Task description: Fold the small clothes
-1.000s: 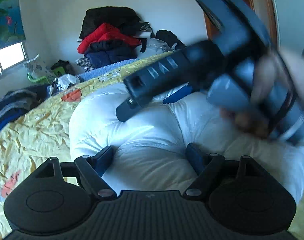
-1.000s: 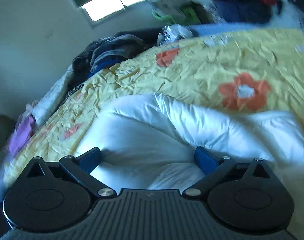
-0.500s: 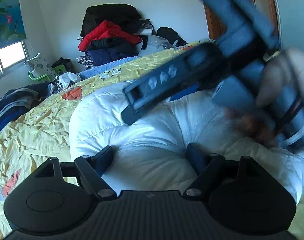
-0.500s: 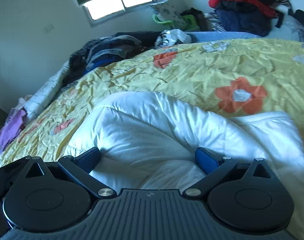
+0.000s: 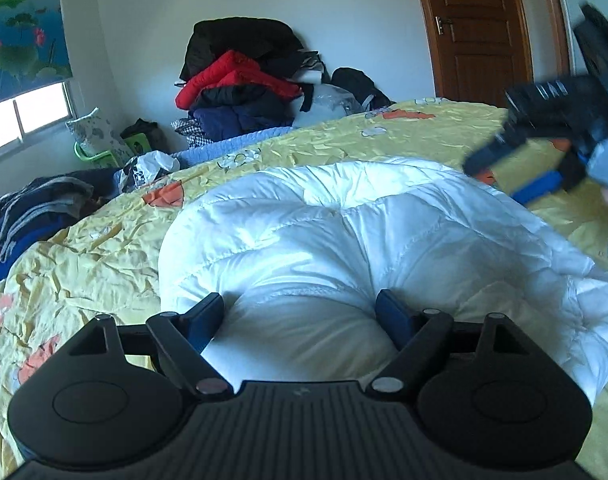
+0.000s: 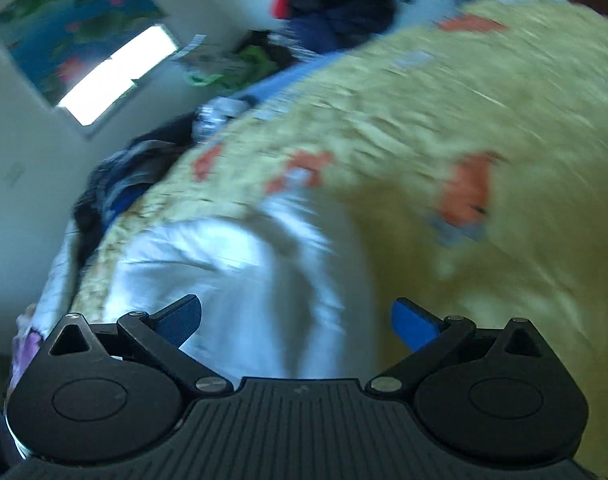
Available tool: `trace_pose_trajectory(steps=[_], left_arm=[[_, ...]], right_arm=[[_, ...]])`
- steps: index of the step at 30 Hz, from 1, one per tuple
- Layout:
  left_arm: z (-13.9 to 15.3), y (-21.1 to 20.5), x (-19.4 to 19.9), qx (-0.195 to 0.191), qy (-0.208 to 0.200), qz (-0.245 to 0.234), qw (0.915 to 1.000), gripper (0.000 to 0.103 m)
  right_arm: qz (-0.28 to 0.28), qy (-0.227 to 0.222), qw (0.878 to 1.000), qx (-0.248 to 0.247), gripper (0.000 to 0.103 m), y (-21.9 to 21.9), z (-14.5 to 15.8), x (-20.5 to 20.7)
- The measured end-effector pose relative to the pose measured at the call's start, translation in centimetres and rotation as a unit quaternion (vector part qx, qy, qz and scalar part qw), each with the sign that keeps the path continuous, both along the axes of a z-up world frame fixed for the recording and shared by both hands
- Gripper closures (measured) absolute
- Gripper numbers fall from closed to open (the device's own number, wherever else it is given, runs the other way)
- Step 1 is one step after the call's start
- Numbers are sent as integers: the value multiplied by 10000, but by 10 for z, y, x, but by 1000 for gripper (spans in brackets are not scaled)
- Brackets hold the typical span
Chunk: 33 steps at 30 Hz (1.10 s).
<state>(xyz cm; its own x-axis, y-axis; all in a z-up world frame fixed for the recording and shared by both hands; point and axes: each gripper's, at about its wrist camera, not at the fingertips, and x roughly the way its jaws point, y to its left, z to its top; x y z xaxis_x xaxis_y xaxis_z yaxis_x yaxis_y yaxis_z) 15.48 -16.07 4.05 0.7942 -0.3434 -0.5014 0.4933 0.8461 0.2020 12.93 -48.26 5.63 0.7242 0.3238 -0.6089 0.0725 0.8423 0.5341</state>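
A white puffy quilted garment (image 5: 343, 240) lies bunched on the yellow flowered bedspread (image 5: 84, 264). My left gripper (image 5: 302, 314) is open, its blue fingers pressed into the garment's near bulge on either side. My right gripper (image 6: 296, 320) is open and empty, held above the garment (image 6: 232, 272); its view is motion-blurred. The right gripper also shows in the left wrist view (image 5: 551, 136), raised at the far right above the bed.
A pile of red, black and navy jackets (image 5: 240, 84) stands against the far wall. Dark clothes (image 5: 36, 208) lie heaped at the bed's left edge. A wooden door (image 5: 479, 32) is at the back right. A window (image 5: 24, 112) is at the left.
My right gripper has let go of the white garment, lifted off it and swung away to the right. My left gripper has stayed pressed into the garment.
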Motion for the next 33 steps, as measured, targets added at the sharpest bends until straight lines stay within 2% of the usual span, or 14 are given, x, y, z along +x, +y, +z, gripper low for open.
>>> trace_pose_trajectory(steps=[6,10,13,15,16,18,21,23,24,25,27,29,32,33], left_arm=[[-1,0,0,-9,-19,14,10000,18],[10,8,1,-151,150,70,9997,17],[25,36,2,-807,398,234,9957,17],[32,63,7,-1379,653,501,9870,17],[32,77,12,-1676,831,673,9800,17],[25,104,27,-2323,1413,963,9575,17],[4,126,51,-3042,2551,935,9130,17],[-6,127,58,-3469,2979,672,8868,17],[-9,126,62,-3618,3117,573,8767,15],[-11,123,65,-3673,3150,570,8733,13],[-18,119,74,-3666,3260,634,8691,12],[-22,115,82,-3677,3386,710,8632,13],[-7,113,79,-3490,3139,686,8803,33],[-1,115,78,-3414,3044,718,8864,34]], right_arm=[[65,390,9991,137,1,-6,-24,-8],[241,330,9992,11,1,7,-25,-9],[353,332,9988,-29,1,8,-23,-6],[383,310,9988,62,2,4,-23,-6],[363,291,9988,152,2,1,-24,-7],[245,248,9984,437,2,-7,-27,-4],[167,228,9949,971,1,-15,-33,-2],[273,319,9903,1322,2,-14,-36,2],[330,368,9880,1465,1,-12,-38,5],[387,385,9862,1563,1,-9,-39,8],[631,397,9846,1584,4,3,-39,15],[788,328,9867,1384,16,14,-38,19],[987,344,9865,1263,42,34,-38,28],[1048,294,9862,1247,46,40,-35,31]])
